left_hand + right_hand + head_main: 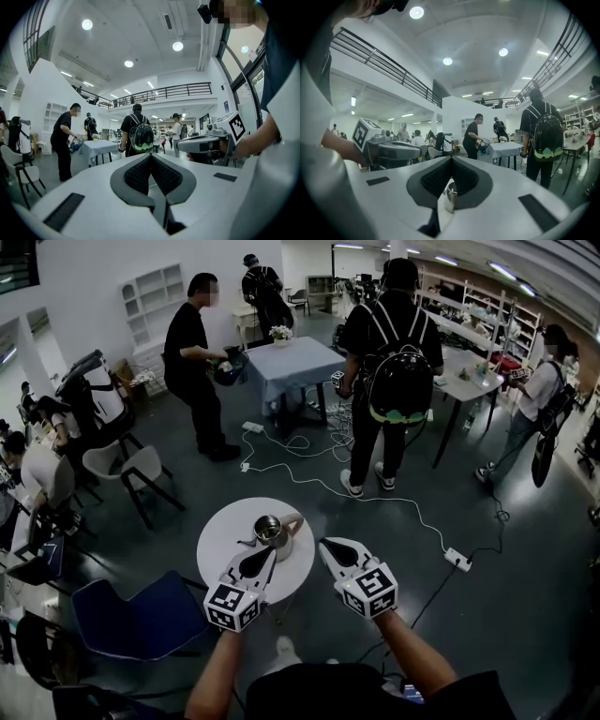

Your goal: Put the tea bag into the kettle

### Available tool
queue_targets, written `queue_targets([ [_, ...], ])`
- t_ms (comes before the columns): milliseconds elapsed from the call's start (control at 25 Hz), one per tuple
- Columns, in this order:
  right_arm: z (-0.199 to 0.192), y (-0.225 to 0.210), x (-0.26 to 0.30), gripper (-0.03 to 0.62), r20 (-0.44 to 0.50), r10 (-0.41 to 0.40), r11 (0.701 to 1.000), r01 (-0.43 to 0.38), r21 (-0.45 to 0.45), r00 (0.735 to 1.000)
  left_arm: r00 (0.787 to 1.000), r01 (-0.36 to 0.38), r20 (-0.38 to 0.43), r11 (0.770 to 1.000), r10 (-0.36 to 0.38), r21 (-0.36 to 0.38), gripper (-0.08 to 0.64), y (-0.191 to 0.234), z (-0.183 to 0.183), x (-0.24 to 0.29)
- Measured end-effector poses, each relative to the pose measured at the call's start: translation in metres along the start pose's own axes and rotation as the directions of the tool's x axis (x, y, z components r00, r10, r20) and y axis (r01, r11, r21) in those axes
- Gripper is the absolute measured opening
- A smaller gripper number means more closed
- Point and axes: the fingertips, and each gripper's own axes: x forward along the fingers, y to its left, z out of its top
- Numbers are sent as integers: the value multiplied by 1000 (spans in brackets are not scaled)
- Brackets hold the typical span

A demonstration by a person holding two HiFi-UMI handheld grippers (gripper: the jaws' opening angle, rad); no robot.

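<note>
A small metal kettle (272,532) stands open-topped on the round white table (225,535), right of the table's middle. My left gripper (269,556) hovers just in front of the kettle, jaws shut and empty (150,157). My right gripper (324,543) is held off the table's right edge, level with the kettle, also shut with nothing in it. In the right gripper view the kettle (450,196) shows low down behind the closed tips (451,158). I cannot make out a tea bag in any view; a thin dark thing (247,543) lies left of the kettle.
A blue chair (141,620) stands at the table's near left. White cables and a power strip (457,560) run over the dark floor to the right. Several people stand farther off around a cloth-covered table (300,362) and a grey desk (469,381).
</note>
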Motion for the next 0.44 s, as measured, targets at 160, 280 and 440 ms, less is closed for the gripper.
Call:
queue_targets([
  [160,-1,0,-16,17,8,9,1000,-9,1,1000,1000,-2,-7,1000,2,9,17,-21,-1,-3],
  [280,1,-1,-25,18,17,13,1000,-13,0,1000,1000,-4,-14,1000,4,26,16,-31,0,-4],
  [440,1,-3,-37,17,20,10,1000,-10,2,1000,1000,-6,-15,1000,6,30,16,-43,1,-6],
])
